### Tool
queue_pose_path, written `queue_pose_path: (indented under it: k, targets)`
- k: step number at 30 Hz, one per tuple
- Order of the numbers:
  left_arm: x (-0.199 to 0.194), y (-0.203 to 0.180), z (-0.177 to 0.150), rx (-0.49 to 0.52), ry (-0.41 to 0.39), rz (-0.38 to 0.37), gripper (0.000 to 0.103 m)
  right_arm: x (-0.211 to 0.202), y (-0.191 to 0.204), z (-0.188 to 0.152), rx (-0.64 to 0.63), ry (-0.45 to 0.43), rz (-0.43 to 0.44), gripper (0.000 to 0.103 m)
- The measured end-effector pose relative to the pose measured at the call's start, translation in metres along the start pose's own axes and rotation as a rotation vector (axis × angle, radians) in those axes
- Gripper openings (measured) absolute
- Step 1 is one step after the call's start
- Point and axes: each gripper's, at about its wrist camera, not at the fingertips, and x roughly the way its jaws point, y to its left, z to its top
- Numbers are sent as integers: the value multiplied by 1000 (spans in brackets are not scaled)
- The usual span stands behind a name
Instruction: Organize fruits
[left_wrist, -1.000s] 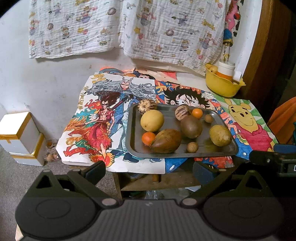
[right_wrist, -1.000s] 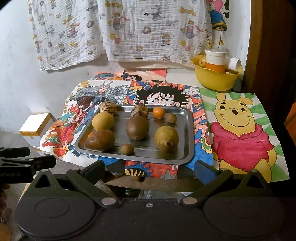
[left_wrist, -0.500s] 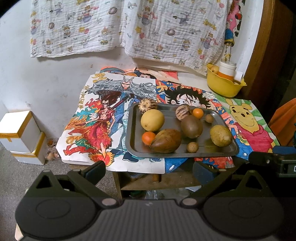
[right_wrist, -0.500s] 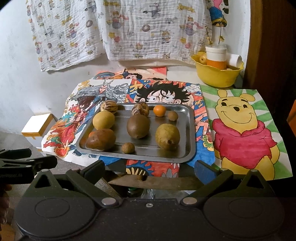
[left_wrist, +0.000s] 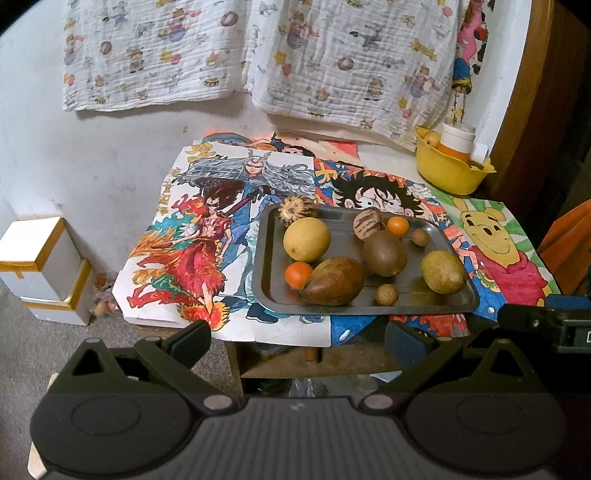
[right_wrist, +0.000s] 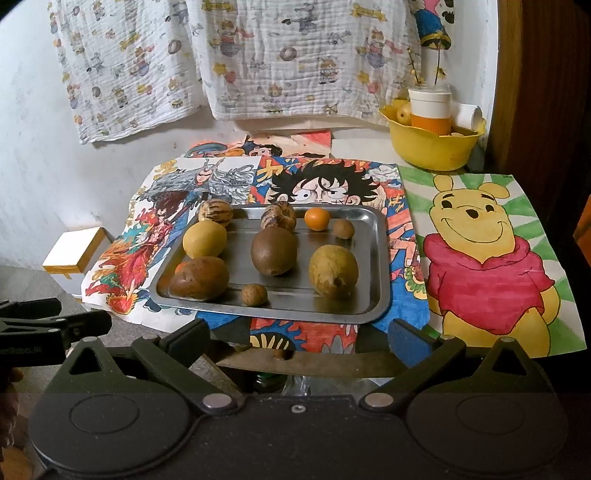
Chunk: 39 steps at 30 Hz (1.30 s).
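Observation:
A steel tray (left_wrist: 458, 306) (right_wrist: 380, 266) sits on a poster-covered table and holds several fruits: a yellow round fruit (left_wrist: 306, 239) (right_wrist: 204, 239), a brown pear-shaped fruit (left_wrist: 332, 280) (right_wrist: 199, 277), a brown oval fruit (left_wrist: 384, 253) (right_wrist: 274, 250), a yellow-green fruit (left_wrist: 443, 272) (right_wrist: 333, 271), two small oranges (left_wrist: 298, 275) (right_wrist: 317, 218), striped fruits (right_wrist: 278, 217) and small brown nuts (right_wrist: 254, 294). My left gripper (left_wrist: 297, 338) is open and empty, short of the table's front edge. My right gripper (right_wrist: 299, 338) is open and empty, just before the tray.
A yellow bowl (left_wrist: 448, 173) (right_wrist: 432, 146) with a cup and small fruits stands at the back right. A Winnie-the-Pooh drawing (right_wrist: 487, 258) covers the table's right side. White boxes (left_wrist: 40, 266) stand on the floor at left. A wooden door (right_wrist: 543, 92) lies right.
Both grippers have moved a little closer to the table; the tray looks slightly larger. Both stay open and empty.

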Motion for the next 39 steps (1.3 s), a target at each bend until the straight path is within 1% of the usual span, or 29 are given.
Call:
queue_pose_path:
  k: [39]
  targets:
    - [1, -5, -1, -8, 10, 16, 102, 2, -5, 0, 25, 0, 13, 102]
